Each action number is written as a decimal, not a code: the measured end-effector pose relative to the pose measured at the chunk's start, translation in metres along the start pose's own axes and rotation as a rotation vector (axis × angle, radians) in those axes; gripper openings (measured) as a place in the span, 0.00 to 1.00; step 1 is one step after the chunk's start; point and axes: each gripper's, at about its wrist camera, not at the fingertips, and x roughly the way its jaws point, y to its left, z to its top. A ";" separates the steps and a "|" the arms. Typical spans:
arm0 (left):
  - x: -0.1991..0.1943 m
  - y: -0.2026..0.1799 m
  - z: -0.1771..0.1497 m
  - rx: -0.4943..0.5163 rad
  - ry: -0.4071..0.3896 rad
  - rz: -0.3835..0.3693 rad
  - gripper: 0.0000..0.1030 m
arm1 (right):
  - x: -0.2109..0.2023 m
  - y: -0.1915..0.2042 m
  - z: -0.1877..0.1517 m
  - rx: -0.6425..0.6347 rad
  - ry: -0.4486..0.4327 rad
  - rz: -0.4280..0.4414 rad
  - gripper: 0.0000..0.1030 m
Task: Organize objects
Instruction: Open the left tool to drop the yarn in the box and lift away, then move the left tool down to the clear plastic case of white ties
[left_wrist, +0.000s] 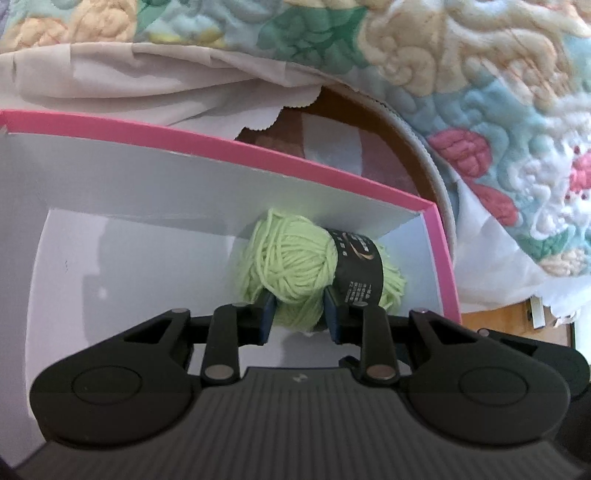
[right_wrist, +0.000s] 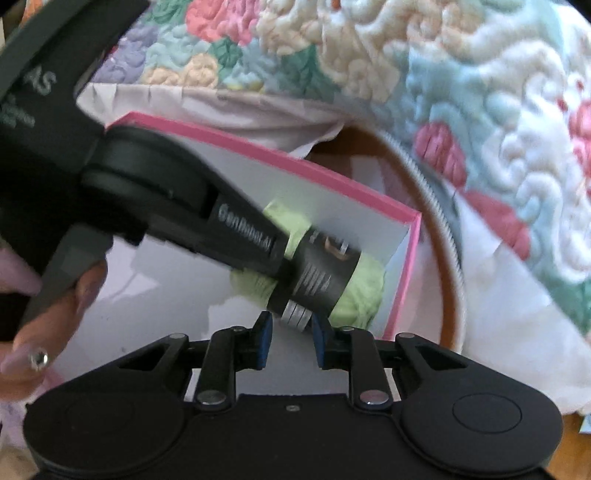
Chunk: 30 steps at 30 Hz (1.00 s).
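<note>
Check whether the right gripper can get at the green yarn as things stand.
Probably not cleanly. The left gripper is shut on the green yarn in the pink box and lies across it, just ahead of the right gripper, itself shut. Only the yarn's far end is free.

The left tool (left_wrist: 298, 314) clamps green yarn (left_wrist: 295, 262) inside the pink-rimmed box (left_wrist: 221, 147).

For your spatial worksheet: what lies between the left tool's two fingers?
The green yarn ball, inside the pink box, pinched by the left tool; left wrist view.
</note>
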 end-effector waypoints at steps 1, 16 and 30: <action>-0.003 -0.002 -0.001 0.013 0.001 0.010 0.30 | -0.003 0.002 -0.003 0.000 0.002 0.003 0.27; -0.147 0.015 -0.051 0.160 0.018 0.078 0.59 | -0.087 0.016 -0.009 0.216 -0.080 0.158 0.68; -0.306 -0.001 -0.108 0.335 -0.035 0.171 0.81 | -0.219 0.059 -0.008 0.095 -0.105 0.142 0.90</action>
